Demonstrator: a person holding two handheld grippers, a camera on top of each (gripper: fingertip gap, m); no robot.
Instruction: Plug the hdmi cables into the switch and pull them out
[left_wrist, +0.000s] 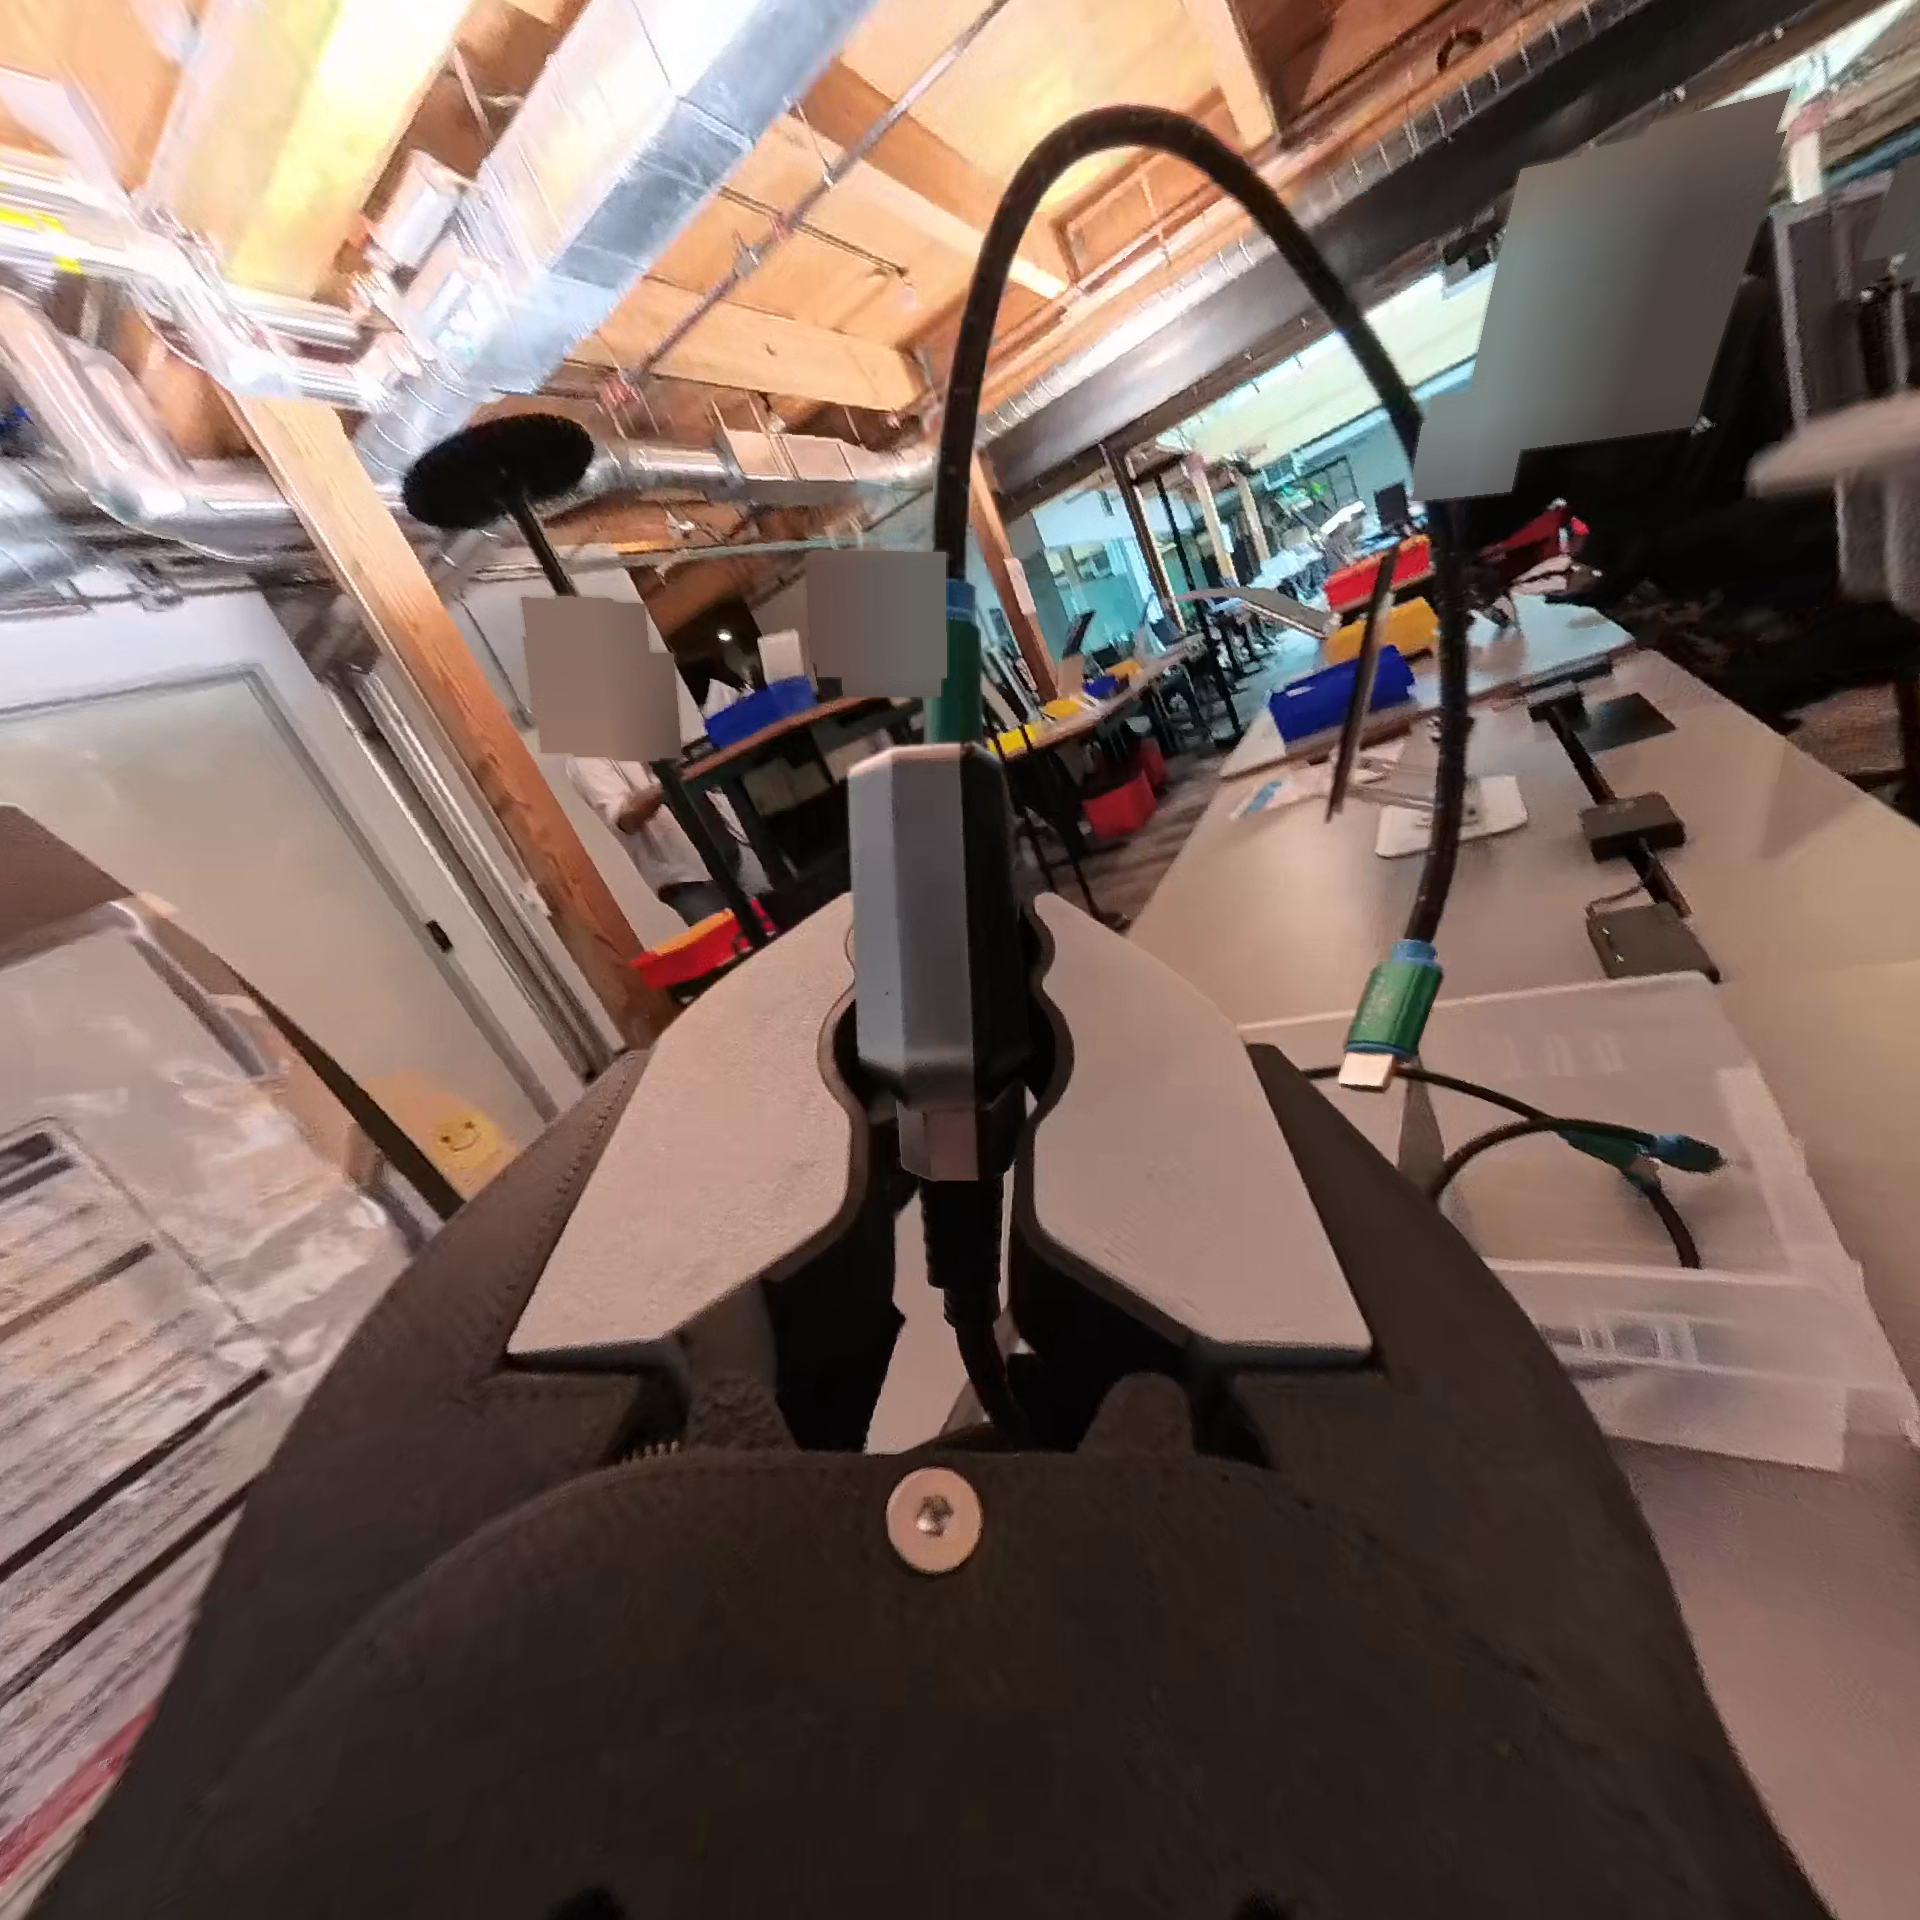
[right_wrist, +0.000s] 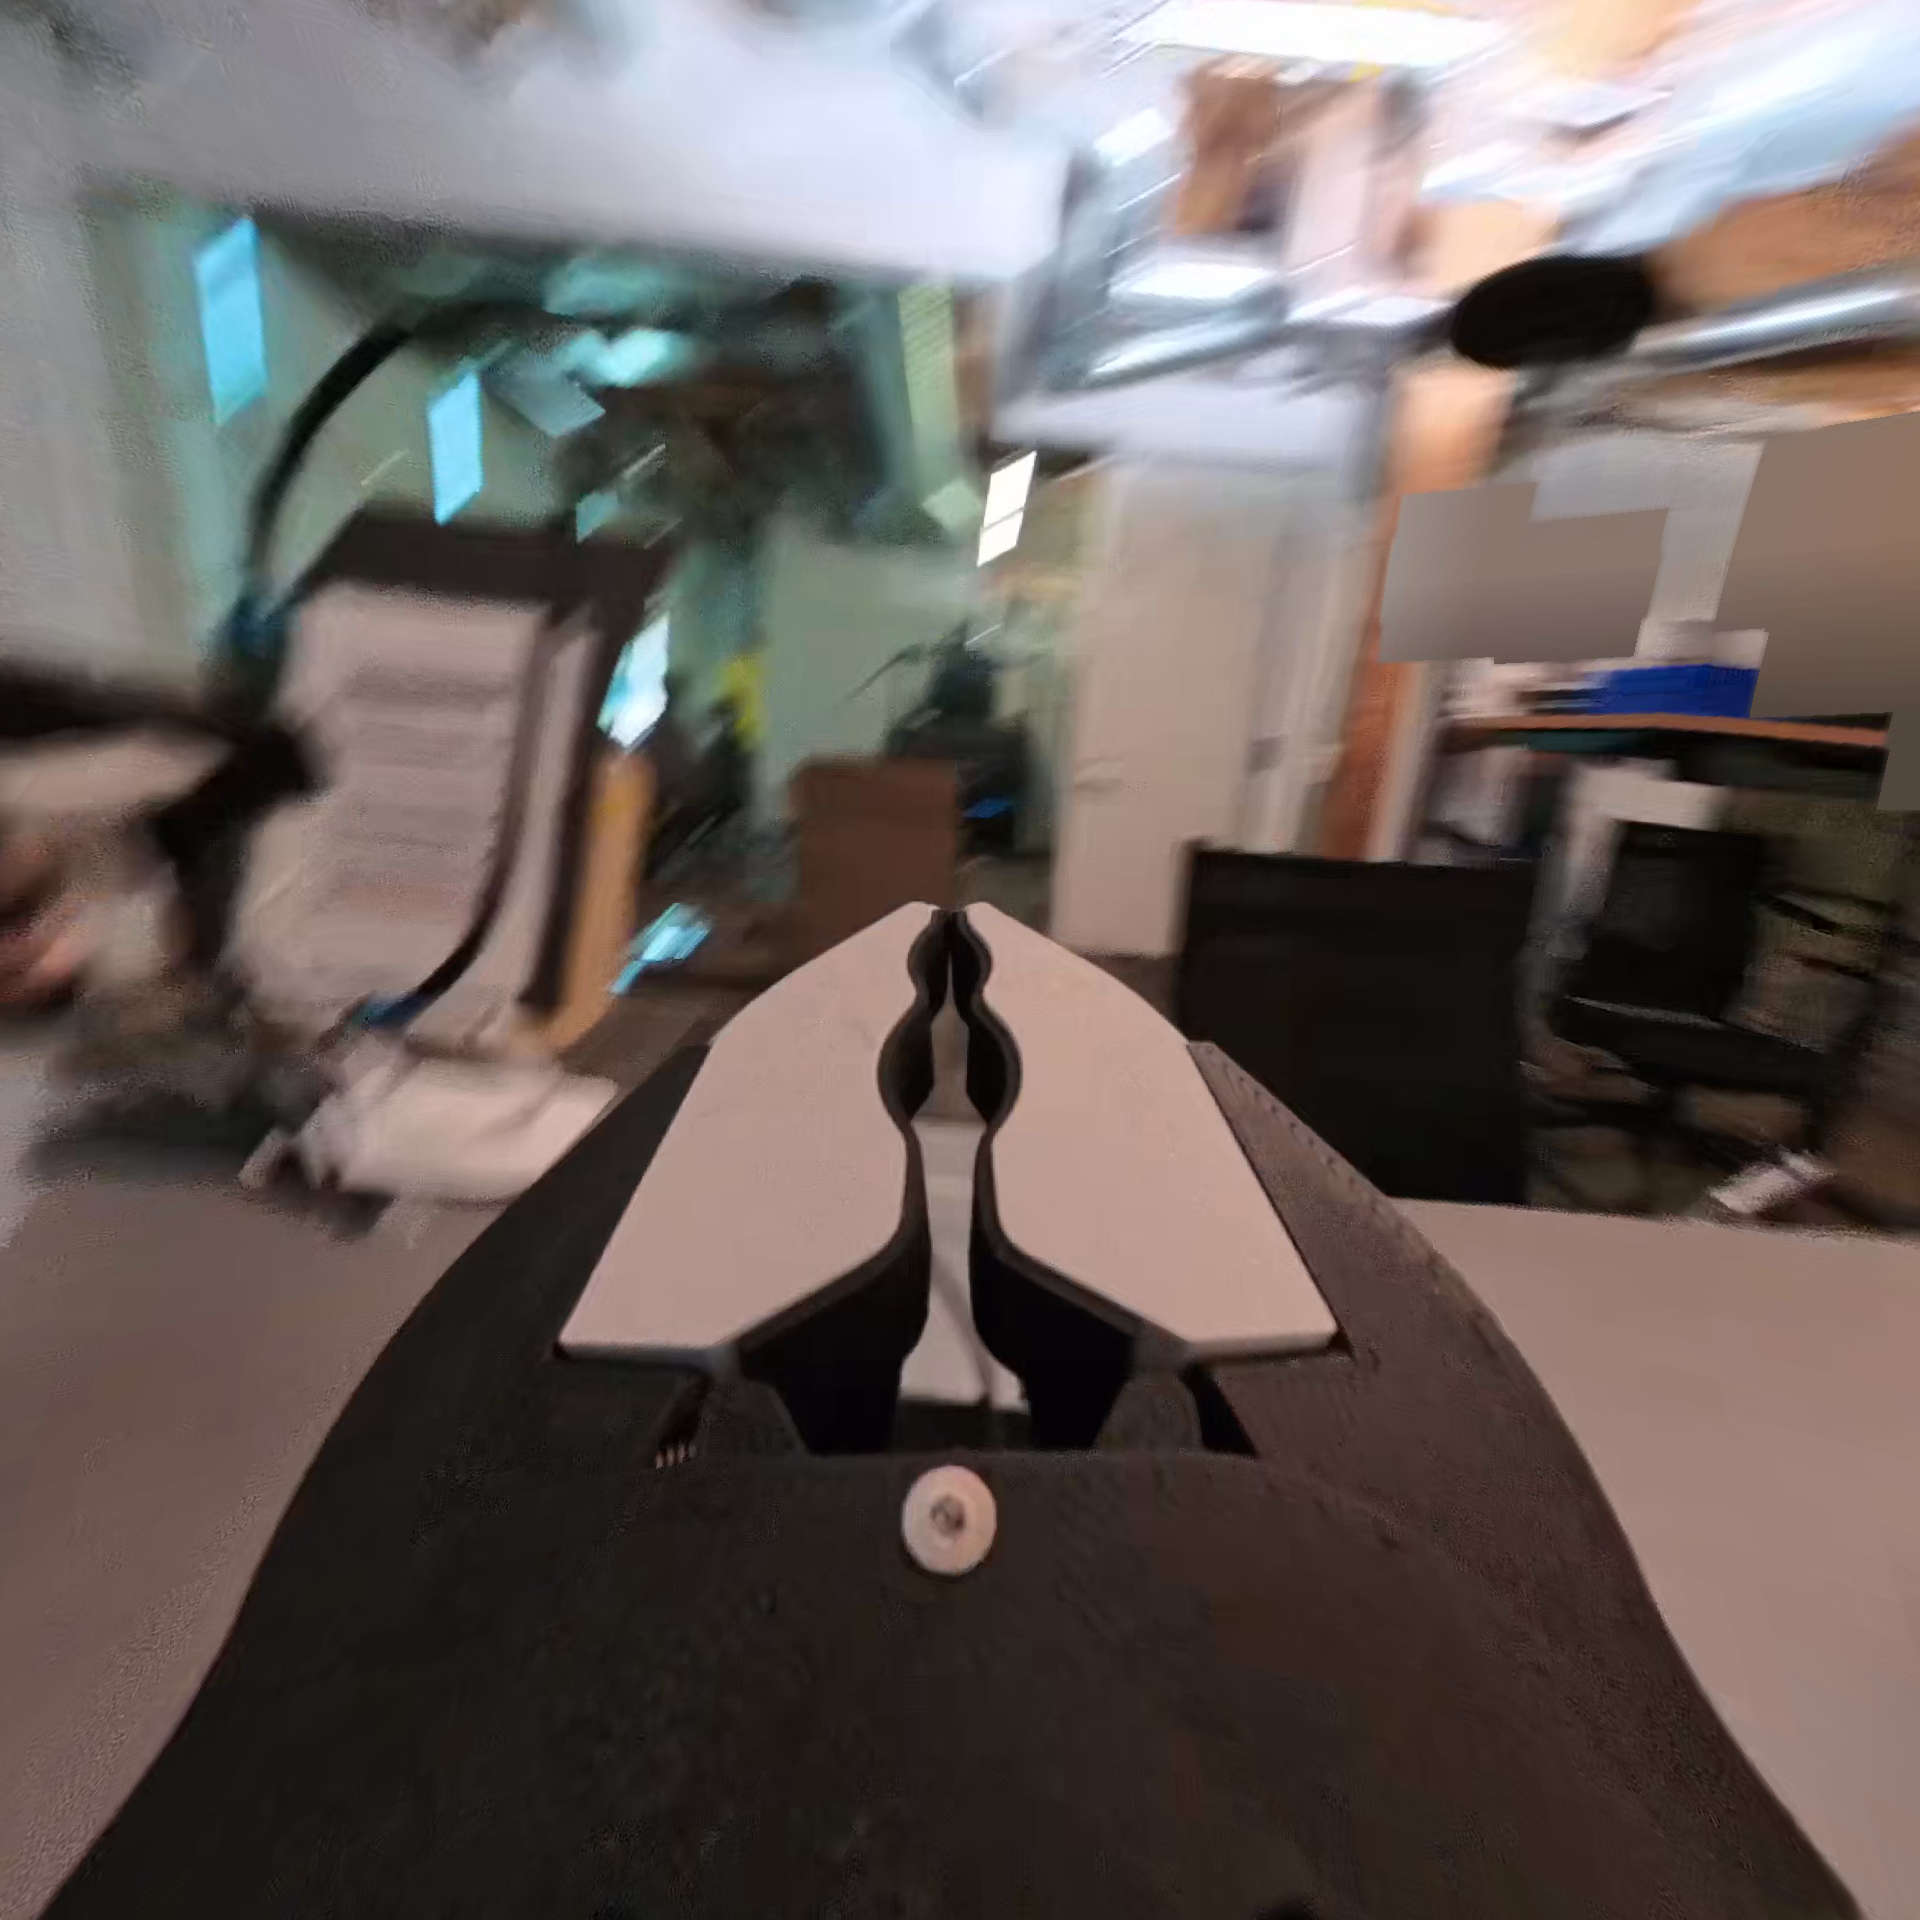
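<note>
In the left wrist view my left gripper (left_wrist: 940, 935) is shut on the grey HDMI switch (left_wrist: 909, 894) and holds it upright in the air. A green HDMI plug (left_wrist: 954, 675) sits in the switch's top end. Its black cable (left_wrist: 1091, 130) arcs up and over to the right. The cable's other green plug (left_wrist: 1390, 1013) hangs free above the table with its metal tip bare. A second cable with green and blue plugs (left_wrist: 1642, 1153) lies on the table. My right gripper (right_wrist: 948, 920) is shut and empty above the table; that view is blurred.
The grey table (left_wrist: 1818, 790) runs along the right. A clear plastic box (left_wrist: 1621, 1340) lies near its front. Two small black boxes (left_wrist: 1631, 821) and a stand (left_wrist: 1444, 805) sit farther back. Coloured bins and people fill the background. A black chair (right_wrist: 1351, 1018) stands beyond the table edge.
</note>
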